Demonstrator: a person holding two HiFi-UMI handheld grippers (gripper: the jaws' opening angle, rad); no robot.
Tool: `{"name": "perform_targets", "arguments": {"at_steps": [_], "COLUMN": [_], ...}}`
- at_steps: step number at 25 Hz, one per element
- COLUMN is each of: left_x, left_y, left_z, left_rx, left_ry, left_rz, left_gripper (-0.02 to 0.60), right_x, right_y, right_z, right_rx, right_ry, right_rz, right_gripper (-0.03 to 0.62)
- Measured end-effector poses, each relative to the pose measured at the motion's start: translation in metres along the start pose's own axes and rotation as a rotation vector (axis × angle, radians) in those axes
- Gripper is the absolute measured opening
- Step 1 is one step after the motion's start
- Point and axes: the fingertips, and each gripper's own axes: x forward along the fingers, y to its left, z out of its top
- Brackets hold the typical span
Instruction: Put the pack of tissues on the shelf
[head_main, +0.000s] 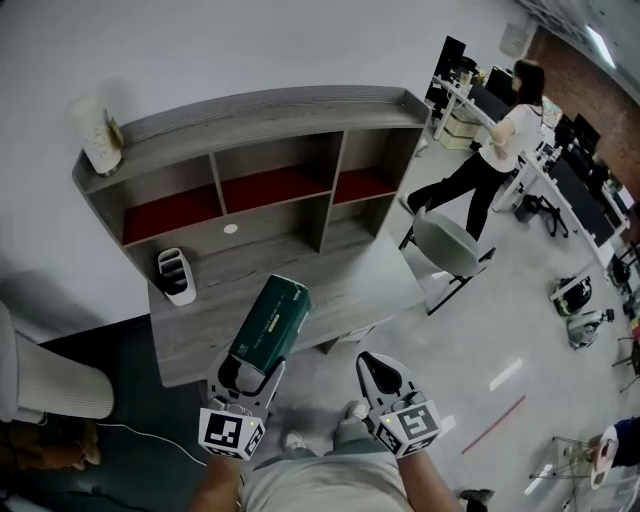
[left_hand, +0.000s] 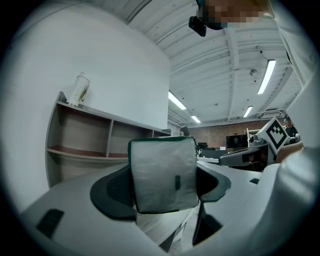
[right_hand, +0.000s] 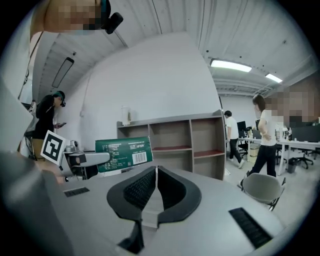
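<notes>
The pack of tissues (head_main: 270, 320) is a long dark green box with a white end face. My left gripper (head_main: 248, 372) is shut on its near end and holds it tilted over the front edge of the grey desk (head_main: 340, 290). In the left gripper view the pack's pale end (left_hand: 162, 175) fills the gap between the jaws of the left gripper (left_hand: 163, 192). The wooden shelf (head_main: 270, 110) stands at the back of the desk, beyond the pack. My right gripper (head_main: 380, 375) hangs to the right, shut and empty, and its own view shows the right gripper (right_hand: 156, 185) with the pack (right_hand: 124, 154) at its left.
A white bottle-like container (head_main: 100, 135) stands on the shelf's top left corner. A white holder (head_main: 177, 275) sits on the desk at the left. A grey chair (head_main: 450, 245) stands right of the desk, and a person (head_main: 500, 150) walks beyond it.
</notes>
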Motion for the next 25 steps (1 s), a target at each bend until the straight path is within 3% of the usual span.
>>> {"name": "perform_targets", "arguments": {"at_steps": [9, 25], "left_x": [0.060, 0.218], "left_y": [0.023, 0.044], "left_z": [-0.011, 0.016], "left_rx": [0.010, 0.024], "left_ry": [0.033, 0.047], "left_rz": [0.068, 0.318], "left_gripper": [0.353, 0.353], "right_x": [0.058, 0.168], "right_y": [-0.054, -0.206], "right_z": [-0.001, 0.040], "right_rx": [0.028, 0.046], "right_ry": [0.011, 0.016], "right_rz": [0.052, 0.258], "right_gripper": [0.040, 0.038]}}
